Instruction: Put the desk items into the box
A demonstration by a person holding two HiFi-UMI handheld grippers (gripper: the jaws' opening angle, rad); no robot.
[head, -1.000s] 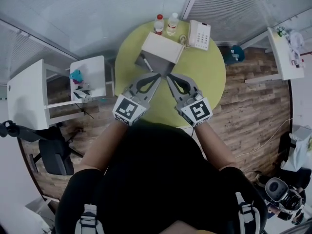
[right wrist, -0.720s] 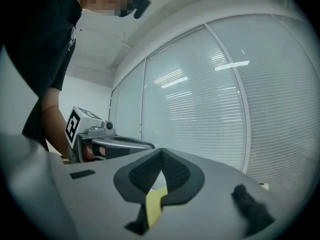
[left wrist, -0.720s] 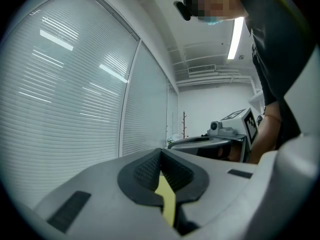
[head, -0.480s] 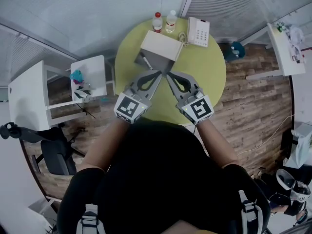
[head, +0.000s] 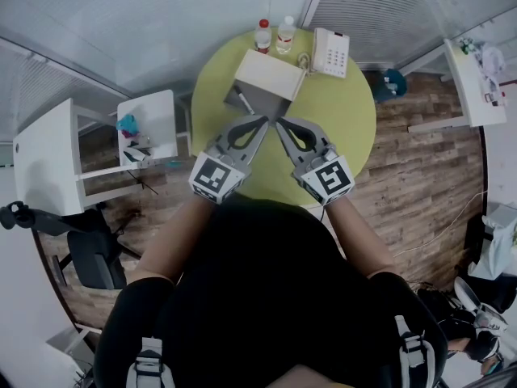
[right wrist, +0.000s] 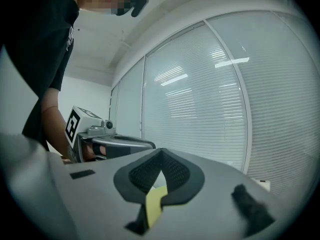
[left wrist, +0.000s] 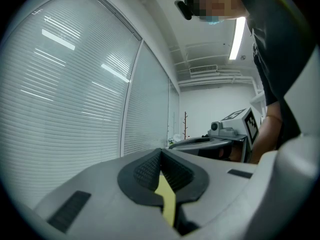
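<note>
An open cardboard box (head: 260,78) stands at the far side of the round yellow-green table (head: 339,115). Behind it are two small bottles (head: 263,38), one red-capped and one clear, and a white telephone (head: 331,54). My left gripper (head: 259,120) and right gripper (head: 280,124) are held side by side just in front of the box, tips nearly touching each other. Both are shut with nothing between the jaws. In the left gripper view the left gripper (left wrist: 161,152) points up at the window blinds, with the right gripper (left wrist: 227,136) beside it. The right gripper view shows the right gripper (right wrist: 161,152) the same way.
A small white side table (head: 151,128) with a teal item stands left of the round table, and a larger white table (head: 40,156) lies further left. A white desk (head: 468,87) is at the right. An office chair (head: 89,257) sits on the wooden floor at lower left.
</note>
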